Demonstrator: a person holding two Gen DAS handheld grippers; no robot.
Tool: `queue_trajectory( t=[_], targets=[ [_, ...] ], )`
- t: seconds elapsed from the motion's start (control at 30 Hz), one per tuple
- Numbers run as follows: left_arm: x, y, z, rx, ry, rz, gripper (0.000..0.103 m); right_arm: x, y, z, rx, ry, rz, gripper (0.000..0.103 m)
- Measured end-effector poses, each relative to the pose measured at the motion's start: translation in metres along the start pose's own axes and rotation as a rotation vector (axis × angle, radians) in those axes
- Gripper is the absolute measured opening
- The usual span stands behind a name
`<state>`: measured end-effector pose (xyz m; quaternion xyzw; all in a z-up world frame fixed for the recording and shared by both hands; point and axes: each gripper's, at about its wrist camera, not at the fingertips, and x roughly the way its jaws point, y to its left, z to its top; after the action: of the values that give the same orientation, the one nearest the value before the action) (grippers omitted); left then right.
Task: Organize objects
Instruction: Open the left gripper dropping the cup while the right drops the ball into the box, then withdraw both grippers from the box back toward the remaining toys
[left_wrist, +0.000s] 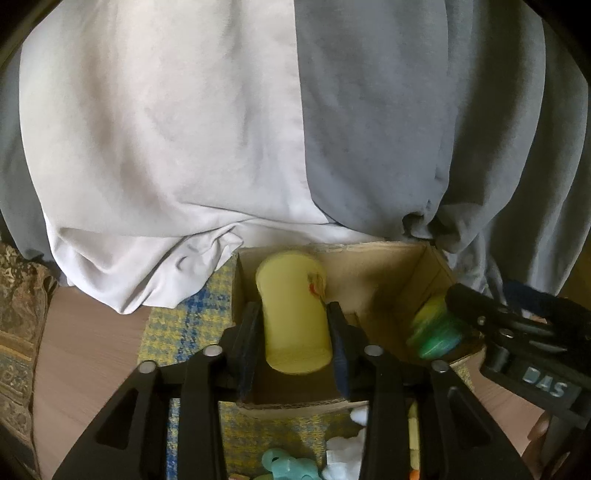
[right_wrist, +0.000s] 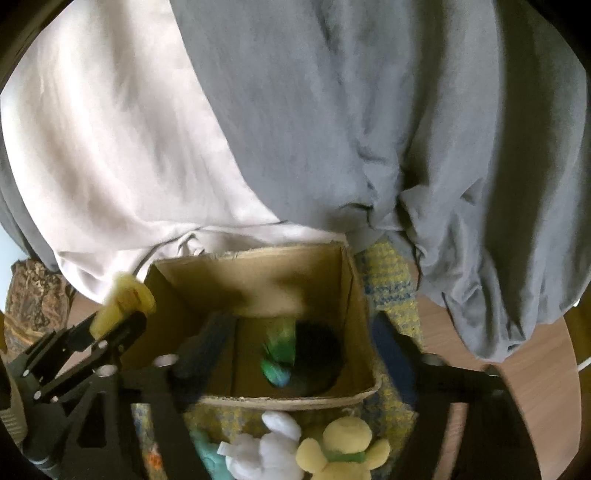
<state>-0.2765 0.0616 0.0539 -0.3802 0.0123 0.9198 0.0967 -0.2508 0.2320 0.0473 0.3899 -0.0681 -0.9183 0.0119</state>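
Observation:
My left gripper (left_wrist: 295, 332) is shut on a pale yellow cup (left_wrist: 295, 314) and holds it over the open cardboard box (left_wrist: 369, 266). The cup also shows at the left in the right wrist view (right_wrist: 125, 299). My right gripper (right_wrist: 295, 350) is open above the box (right_wrist: 258, 262). A green and blue round toy (right_wrist: 279, 360), blurred, is below and between its fingers inside the box, beside a dark round shape. In the left wrist view the same toy (left_wrist: 436, 332) sits at the tip of the right gripper (left_wrist: 517, 325).
The box stands on a yellow and blue woven cloth (left_wrist: 177, 325) on a wooden table (left_wrist: 85, 350). White (right_wrist: 269, 446) and yellow (right_wrist: 343, 446) plush toys and a teal toy (left_wrist: 288, 467) lie in front of the box. White and grey fabric (left_wrist: 258, 129) hangs behind.

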Motion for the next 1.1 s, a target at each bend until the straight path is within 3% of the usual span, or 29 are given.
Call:
queue_trajectory(
  t=[0.27, 0.57, 1.1],
  targets=[
    [-0.013, 0.003, -0.001, -0.013, -0.038, 0.08, 0.093, -0.009, -0.008, 0.003, 0.043, -0.018, -0.008, 0.096],
    [-0.026, 0.003, -0.012, 0.0, -0.063, 0.152, 0.102, -0.024, -0.013, -0.012, 0.069, -0.046, -0.02, 0.097],
    [-0.044, 0.006, -0.066, -0.033, -0.083, 0.194, 0.102, -0.044, -0.012, -0.064, 0.047, -0.069, -0.068, 0.098]
  ],
)
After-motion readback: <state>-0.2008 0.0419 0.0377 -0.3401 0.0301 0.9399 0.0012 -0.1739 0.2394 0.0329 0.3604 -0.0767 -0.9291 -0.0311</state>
